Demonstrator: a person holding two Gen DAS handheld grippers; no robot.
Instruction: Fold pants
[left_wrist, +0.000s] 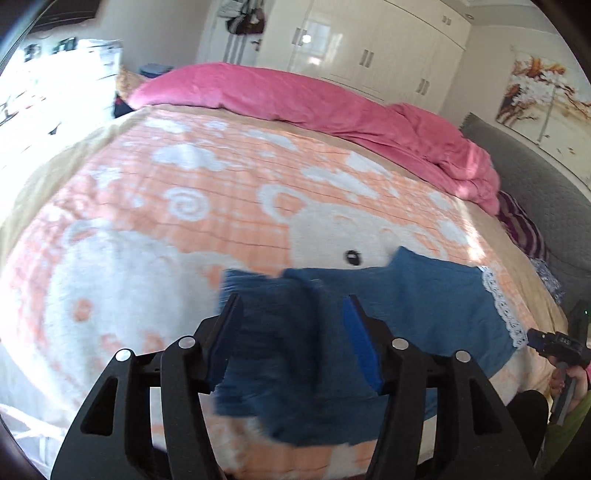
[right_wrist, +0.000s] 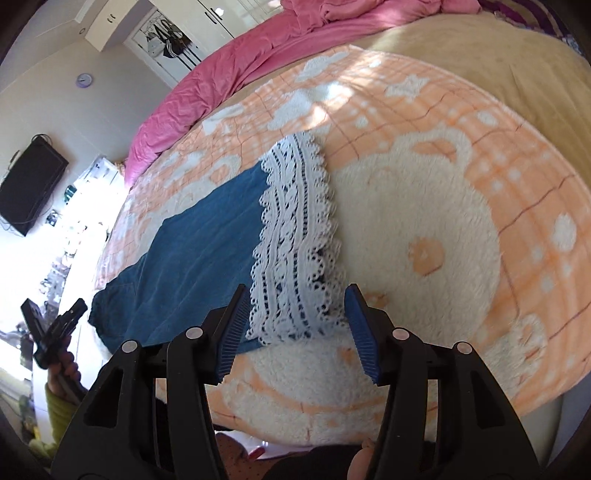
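Left wrist view: both tongs, left tongs (left_wrist: 291, 336) and right tongs (right_wrist: 293, 328), are standing wide and empty over the pants (left_wrist: 424, 306) at the bed's (left_wrist: 184, 221) near edge; the loose fold is risking slipping open.

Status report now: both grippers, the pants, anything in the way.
Left gripper open above the waist end. Right gripper open above the lace hem. Blue pants lying on the blanket, not held. Nothing in the way.
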